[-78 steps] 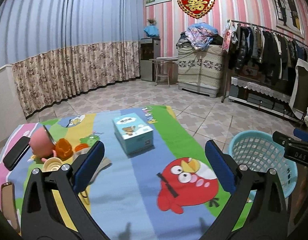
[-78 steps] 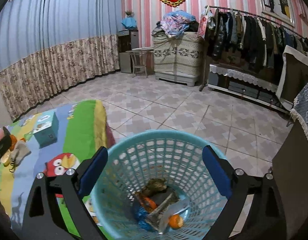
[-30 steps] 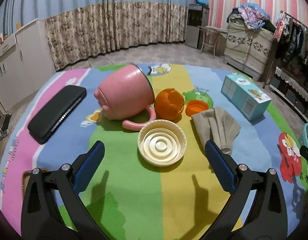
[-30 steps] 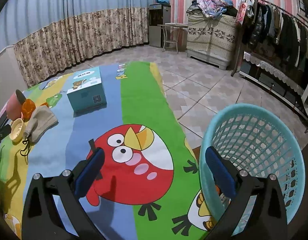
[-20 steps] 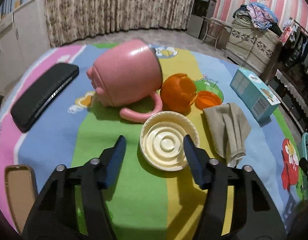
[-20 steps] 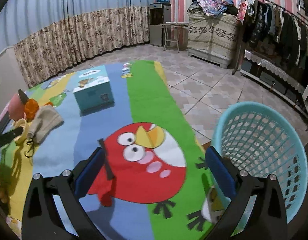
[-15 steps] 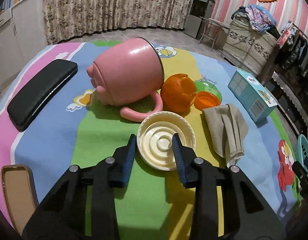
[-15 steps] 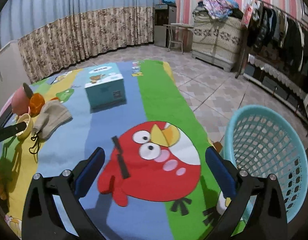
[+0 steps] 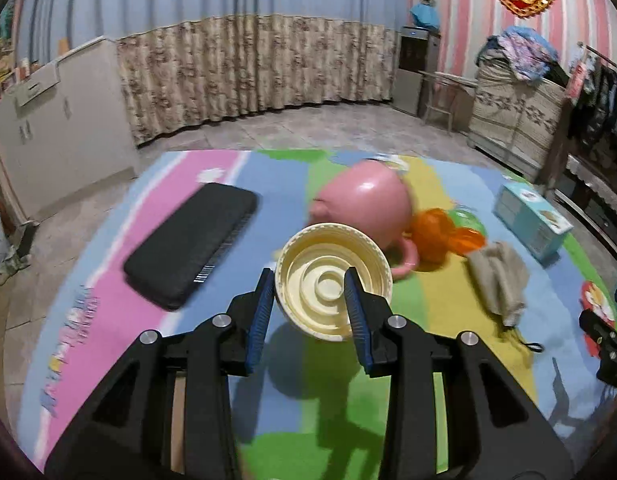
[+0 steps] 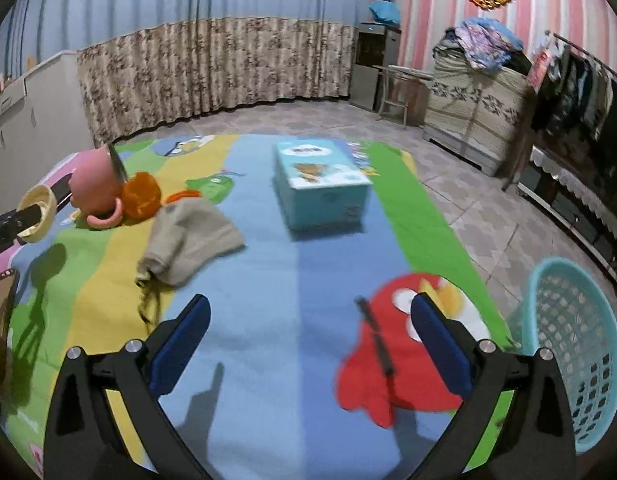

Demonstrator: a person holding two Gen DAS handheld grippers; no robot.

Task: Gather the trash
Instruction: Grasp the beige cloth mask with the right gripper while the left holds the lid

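Left hand-held gripper (image 9: 309, 300) clenched on cream round lid (image 9: 334, 282), pads pinching rim from both sides; lid lifted clear of cartoon mat (image 9: 108, 312), tilted, shadow beneath. Grip across rim likely chosen because shallow disc offers no other hold.

Right hand-held gripper (image 10: 308, 340) released, nothing between jaws, hovering above mat middle.

Teal basket (image 10: 576, 344) stands off mat's right edge, well apart from lid: probable drop point.

Pink mug (image 9: 364, 200) on side, orange peel (image 9: 432, 236) touching it, grey cloth (image 9: 498, 280) nearby, toward mat's far edge.
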